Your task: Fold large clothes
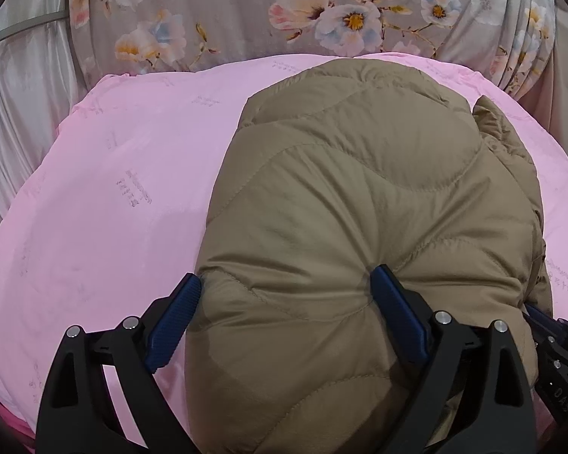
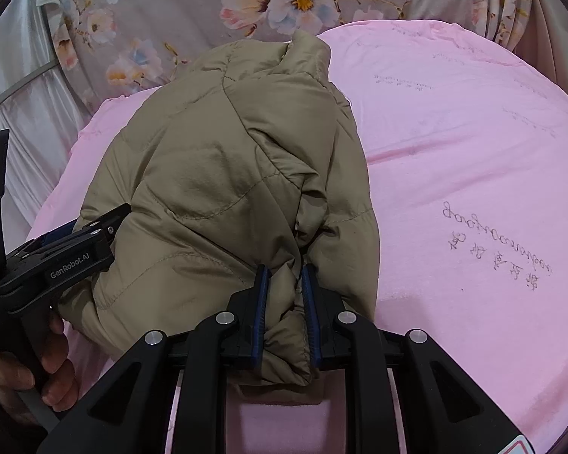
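A puffy olive-brown quilted jacket [image 1: 359, 189] lies bunched and partly folded on a pink bedsheet [image 1: 94, 208]. My left gripper [image 1: 286, 276] stands open and wide over the jacket's near left end. Its left pad [image 1: 178, 314] sits by the jacket's edge and its right pad [image 1: 394, 314] dents the padding. In the right wrist view, my right gripper [image 2: 286, 270] is shut on a bunched fold at the near edge of the jacket [image 2: 227, 159]. The collar stands up at the far end. One left finger [image 2: 110, 219] lies against the jacket's left side, with a person's hand [image 2: 53, 359] on the handle.
The pink sheet [image 2: 454, 151] spreads wide to the right of the jacket, with embroidered writing [image 2: 500, 246] on it. A grey flowered cloth [image 1: 322, 15] rises behind the bed. Pale curtain folds [image 1: 15, 113] hang at the far left.
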A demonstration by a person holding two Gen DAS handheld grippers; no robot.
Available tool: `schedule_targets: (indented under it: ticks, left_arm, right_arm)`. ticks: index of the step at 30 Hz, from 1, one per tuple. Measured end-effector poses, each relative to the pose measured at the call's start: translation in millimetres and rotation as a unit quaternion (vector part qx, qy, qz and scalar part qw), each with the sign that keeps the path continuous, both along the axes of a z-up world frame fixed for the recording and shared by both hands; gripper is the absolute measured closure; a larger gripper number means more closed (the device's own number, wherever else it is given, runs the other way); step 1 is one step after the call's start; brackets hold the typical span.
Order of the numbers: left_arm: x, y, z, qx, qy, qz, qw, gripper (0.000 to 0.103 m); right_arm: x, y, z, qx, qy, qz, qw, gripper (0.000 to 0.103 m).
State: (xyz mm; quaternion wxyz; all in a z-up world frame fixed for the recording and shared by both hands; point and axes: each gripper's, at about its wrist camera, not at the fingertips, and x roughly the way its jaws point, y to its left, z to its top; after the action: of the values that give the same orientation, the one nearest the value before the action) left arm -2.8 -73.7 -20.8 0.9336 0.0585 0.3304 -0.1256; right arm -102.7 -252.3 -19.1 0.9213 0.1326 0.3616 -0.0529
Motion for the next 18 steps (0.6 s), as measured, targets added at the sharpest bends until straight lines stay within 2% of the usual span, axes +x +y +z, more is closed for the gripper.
schedule_targets:
  ticks: [10, 15, 18]
  left_arm:
    - [0, 1, 1, -0.002, 0.007, -0.002, 1.0000, 0.013]
    - [5, 22, 12, -0.038, 0.065, -0.029, 0.9967, 0.013]
    - [10, 40, 18, -0.076, 0.098, -0.044, 0.9913, 0.013]
  right_arm:
    - [-1, 6, 0, 0.002, 0.003, -0.009, 1.000, 0.085]
    - [-3, -10, 20, 0.045, 0.024, -0.004, 0.999, 0.080]
    - [-10, -31, 42, 0.088, -0.002, -0.002, 0.996, 0.068]
